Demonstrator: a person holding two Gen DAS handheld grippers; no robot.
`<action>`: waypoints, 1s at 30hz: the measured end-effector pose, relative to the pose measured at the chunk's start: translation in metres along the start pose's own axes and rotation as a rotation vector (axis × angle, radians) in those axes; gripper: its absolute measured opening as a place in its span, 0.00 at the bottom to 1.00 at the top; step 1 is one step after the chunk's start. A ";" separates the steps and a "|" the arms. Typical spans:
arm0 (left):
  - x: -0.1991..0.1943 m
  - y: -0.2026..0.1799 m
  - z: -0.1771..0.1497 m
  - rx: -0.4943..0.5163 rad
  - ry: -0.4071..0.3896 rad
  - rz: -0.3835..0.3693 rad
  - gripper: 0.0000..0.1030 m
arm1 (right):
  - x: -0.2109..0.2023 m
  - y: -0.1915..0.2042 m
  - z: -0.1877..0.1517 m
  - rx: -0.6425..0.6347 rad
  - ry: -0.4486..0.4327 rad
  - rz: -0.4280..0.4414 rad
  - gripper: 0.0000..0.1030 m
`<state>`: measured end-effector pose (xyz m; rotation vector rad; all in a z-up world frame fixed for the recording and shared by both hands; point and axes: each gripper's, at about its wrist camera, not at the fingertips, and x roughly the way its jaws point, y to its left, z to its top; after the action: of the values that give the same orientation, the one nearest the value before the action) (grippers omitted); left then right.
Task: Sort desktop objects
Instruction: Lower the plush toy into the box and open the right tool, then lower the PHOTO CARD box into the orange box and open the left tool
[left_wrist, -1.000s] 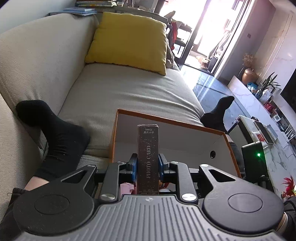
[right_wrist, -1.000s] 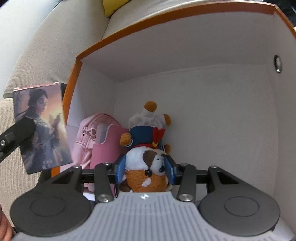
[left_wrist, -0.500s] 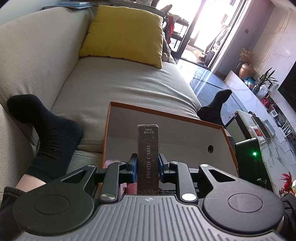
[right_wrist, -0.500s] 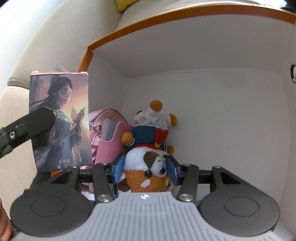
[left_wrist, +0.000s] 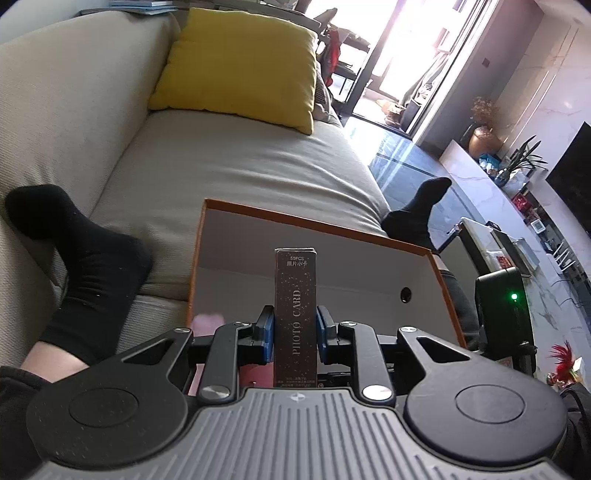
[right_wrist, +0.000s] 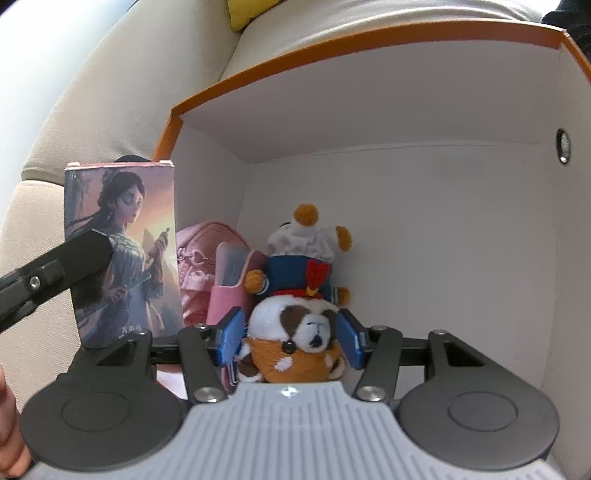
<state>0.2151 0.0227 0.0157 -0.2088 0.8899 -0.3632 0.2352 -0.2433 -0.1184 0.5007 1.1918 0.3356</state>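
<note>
1. The left tool (left_wrist: 295, 334) is clamping a dark card box (left_wrist: 295, 317) marked "PHOTO CARD", holding it upright between its blue pads just above the near edge of the orange storage box (left_wrist: 439, 280), which is sitting on the sofa (left_wrist: 240, 166)

2. The right tool (right_wrist: 290, 341) is gripping a plush dog (right_wrist: 295, 343) by the head, pads pressing in on both sides, with the toy hanging low inside the storage box, near its floor as far as can be judged

3. A pink pouch (right_wrist: 207, 254) and a pink holder (right_wrist: 229, 291) are already lying in the left corner of the storage box, just beside the plush dog

4. The step in hand looks to be placing: both tools are carrying items into the same box, the plush dog being furthest along

5. The next move is probably calling for the right tool to open and let the plush dog settle beside the pink things, then lift clear

6. The card box is then needing a free patch of floor, likely on the open right side, so it is not landing on the toy
</note>
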 end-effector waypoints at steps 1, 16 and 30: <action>0.001 -0.001 0.000 0.001 0.002 -0.005 0.24 | -0.002 0.000 0.000 -0.009 0.000 -0.003 0.54; 0.076 -0.042 -0.008 0.009 0.237 -0.085 0.24 | -0.044 -0.021 0.013 -0.456 0.026 -0.307 0.41; 0.129 -0.051 -0.022 -0.011 0.434 0.005 0.27 | 0.001 -0.008 0.005 -0.849 0.172 -0.236 0.40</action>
<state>0.2609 -0.0753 -0.0741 -0.1391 1.3196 -0.4060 0.2405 -0.2502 -0.1217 -0.4091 1.1382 0.6423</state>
